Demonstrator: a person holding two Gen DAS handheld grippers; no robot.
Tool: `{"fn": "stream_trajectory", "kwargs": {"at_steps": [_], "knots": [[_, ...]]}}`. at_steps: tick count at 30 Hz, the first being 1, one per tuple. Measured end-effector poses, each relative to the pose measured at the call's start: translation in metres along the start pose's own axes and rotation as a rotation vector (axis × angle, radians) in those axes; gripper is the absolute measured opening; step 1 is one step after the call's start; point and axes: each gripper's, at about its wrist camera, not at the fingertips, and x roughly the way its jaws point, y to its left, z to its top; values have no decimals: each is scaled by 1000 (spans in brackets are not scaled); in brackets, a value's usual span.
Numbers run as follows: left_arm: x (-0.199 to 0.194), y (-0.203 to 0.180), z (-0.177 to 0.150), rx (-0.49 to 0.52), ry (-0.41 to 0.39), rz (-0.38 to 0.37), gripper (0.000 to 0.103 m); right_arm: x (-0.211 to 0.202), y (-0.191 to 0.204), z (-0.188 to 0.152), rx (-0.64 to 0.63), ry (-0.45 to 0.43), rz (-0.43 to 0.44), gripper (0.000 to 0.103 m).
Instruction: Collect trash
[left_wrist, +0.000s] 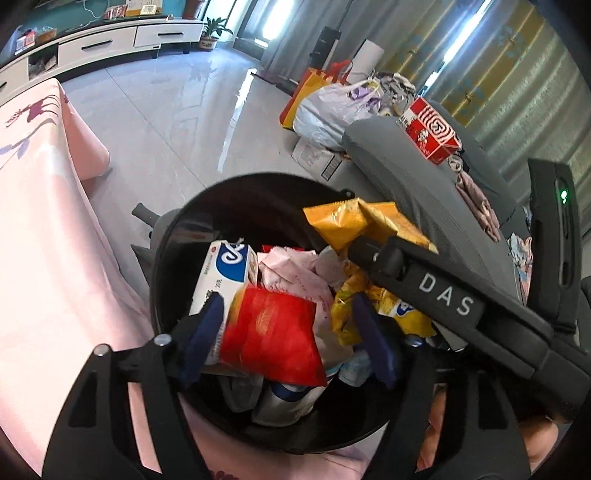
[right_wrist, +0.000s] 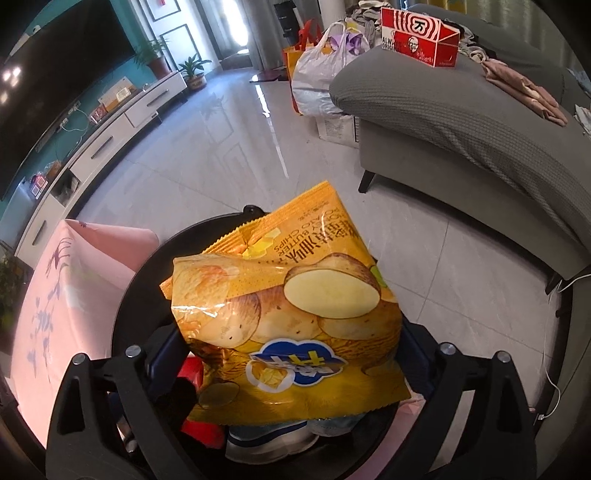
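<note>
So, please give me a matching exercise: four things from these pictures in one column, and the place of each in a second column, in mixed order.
Things:
1. yellow chip bag
2. red snack bag
3. red and white carton
4. potted plant

Places:
A. on the grey sofa
B. between the right gripper fingers
C. on the floor by the white cabinet
D. between the left gripper fingers, over the black bin

Pairs: 1-B, 2-D, 3-A, 4-C

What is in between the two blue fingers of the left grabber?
A red snack bag sits between the left gripper fingers, above the black trash bin. The left wrist view shows it.
</note>
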Motion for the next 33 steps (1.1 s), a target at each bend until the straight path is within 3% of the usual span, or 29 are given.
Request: {"fn": "stream_trajectory", "kwargs": {"at_steps": [2,9,18,28,33], "knots": [[-6,1,1,-1,-18,15,86,-4,-2,0,12,-10,20,99],[-46,6,6,10,-124,104,99,-29,-5,0,27,-61,76,100],[-95,2,6,30,-209,139,100,-81,-12,1,55,-203,134,100],[-109,-4,2,58,-221,213,100,-107,-6,-2,20,-269,120,100],[-113,-4,1,58,-219,186,100,-109,-4,-4,8,-277,118,100]]}}
